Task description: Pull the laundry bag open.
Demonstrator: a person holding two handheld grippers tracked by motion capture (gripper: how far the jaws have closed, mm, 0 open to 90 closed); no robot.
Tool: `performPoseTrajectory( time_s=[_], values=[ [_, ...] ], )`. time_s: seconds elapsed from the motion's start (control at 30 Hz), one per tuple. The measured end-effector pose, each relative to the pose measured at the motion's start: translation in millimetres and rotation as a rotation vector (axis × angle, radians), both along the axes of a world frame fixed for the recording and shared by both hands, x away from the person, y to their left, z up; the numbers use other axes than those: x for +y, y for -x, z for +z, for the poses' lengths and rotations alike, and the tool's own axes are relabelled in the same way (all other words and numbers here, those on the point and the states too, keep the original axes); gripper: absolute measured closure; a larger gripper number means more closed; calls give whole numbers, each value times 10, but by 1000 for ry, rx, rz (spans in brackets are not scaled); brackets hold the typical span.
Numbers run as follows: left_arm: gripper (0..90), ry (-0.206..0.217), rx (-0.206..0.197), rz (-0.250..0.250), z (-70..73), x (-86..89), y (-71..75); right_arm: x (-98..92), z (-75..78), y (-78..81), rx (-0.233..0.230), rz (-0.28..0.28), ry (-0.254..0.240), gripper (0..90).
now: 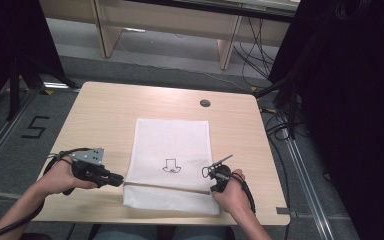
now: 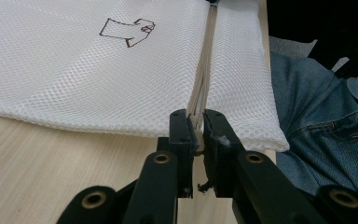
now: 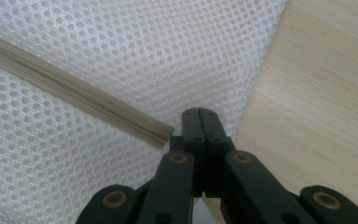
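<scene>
Where the white mesh laundry bag (image 1: 171,160) lies flat mid-table (image 1: 105,110), its beige zipper (image 3: 74,95) crosses the near portion. Left gripper (image 2: 197,133): clenched on the zipper's left end. Right gripper (image 3: 199,122): jaws closed together at the zipper's right end. Shirt drawing (image 2: 128,31): beyond the zipper.

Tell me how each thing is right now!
Mesh bag: lying flat on the table.
Zipper: closed along its visible stretch.
Left tool: shut on the zipper's end.
Right tool: shut at the mesh bag's edge; what it pinches can't be told.
</scene>
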State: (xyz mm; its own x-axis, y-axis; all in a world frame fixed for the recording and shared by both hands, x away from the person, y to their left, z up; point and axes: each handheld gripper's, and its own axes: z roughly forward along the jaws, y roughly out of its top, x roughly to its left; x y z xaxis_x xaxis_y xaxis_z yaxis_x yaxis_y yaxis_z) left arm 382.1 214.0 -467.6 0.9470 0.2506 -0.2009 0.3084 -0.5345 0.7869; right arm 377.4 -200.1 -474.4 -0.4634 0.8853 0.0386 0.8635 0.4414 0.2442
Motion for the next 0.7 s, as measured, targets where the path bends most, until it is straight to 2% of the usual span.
performPoseTrajectory(
  time_s=[0.03,0.07,0.1,0.17,0.2,0.27,0.3,0.33,0.37,0.4,0.43,0.6,0.7],
  values=[
    [820,-9,-21,-19,-4,2,-19,8,5,3,6,-16,-3,900],
    [820,-10,-1,5,-13,-5,-2,-7,2,-3,15,-15,-8,900],
    [820,-12,6,4,-21,-18,4,-10,-7,-2,-5,-12,-8,900],
    [819,-26,3,1,-30,-33,7,-39,3,-3,27,-16,-47,900],
    [819,-30,2,5,-38,-46,6,-69,-30,-6,-13,13,-44,900],
    [818,-52,-23,1,-30,-60,-5,-67,-29,-6,-13,11,-71,900],
    [818,-61,-15,20,-28,-71,0,-48,-19,-2,-7,-17,-57,900],
    [818,-57,-15,25,-25,-85,7,-71,-30,-13,-25,-4,-11,900],
    [818,-58,-16,31,-22,-102,14,-70,-26,-11,-19,-14,-12,900],
    [818,-81,-26,37,-12,-117,18,-72,-25,-13,-13,-18,-20,900],
    [817,-69,-19,45,-17,-138,27,-74,-29,-11,-26,-34,-46,900],
    [816,-108,-19,49,-24,-216,38,-72,-24,-11,-22,-36,-41,900],
    [815,-105,-20,64,-19,-261,48,-77,-23,-15,-10,-29,-38,900]
  ],
)
